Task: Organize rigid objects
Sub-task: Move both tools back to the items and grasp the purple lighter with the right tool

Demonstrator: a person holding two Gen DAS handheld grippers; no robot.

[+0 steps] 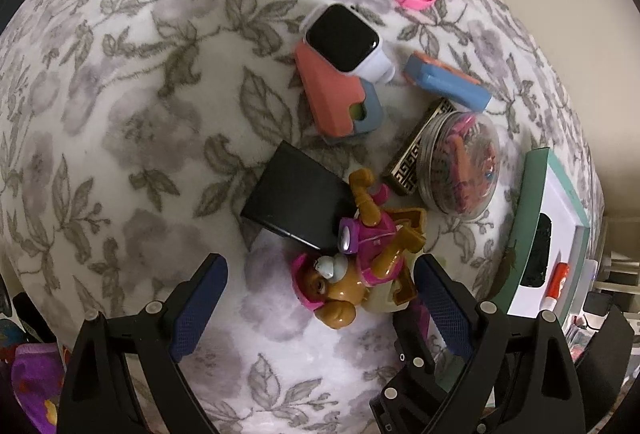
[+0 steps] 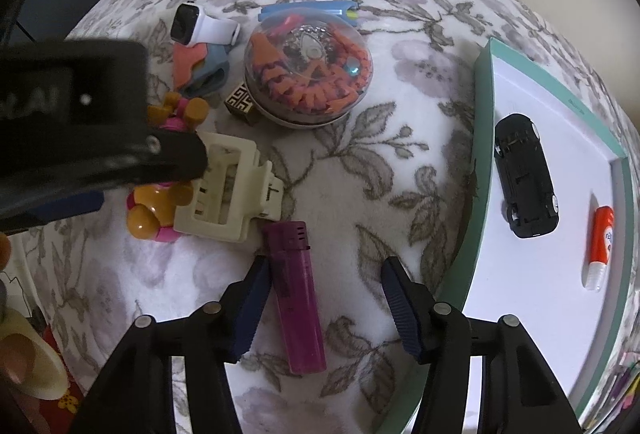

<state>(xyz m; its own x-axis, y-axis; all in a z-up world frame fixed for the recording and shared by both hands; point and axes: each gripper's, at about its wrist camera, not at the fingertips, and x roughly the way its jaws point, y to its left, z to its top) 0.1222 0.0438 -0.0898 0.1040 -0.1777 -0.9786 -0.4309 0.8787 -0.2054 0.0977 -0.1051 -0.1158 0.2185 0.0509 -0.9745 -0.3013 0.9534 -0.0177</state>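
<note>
Purple lighter (image 2: 295, 298) lies low centre in the right wrist view, on the floral blanket (image 2: 360, 162), between the right gripper (image 2: 324, 308) fingers: left pad touching or just beside it, right pad clearly apart, so not clamped. Beige hair clip (image 2: 230, 190) just above-left. Green-rimmed tray (image 2: 480, 170) at right edge holds a black toy car (image 2: 526, 178) and an orange tube (image 2: 599, 248). Left wrist view: left gripper (image 1: 316, 308) wide open around the toy dog figure (image 1: 352, 266) (pads not touching it), bottom centre; black box (image 1: 298, 196) just above.
</note>
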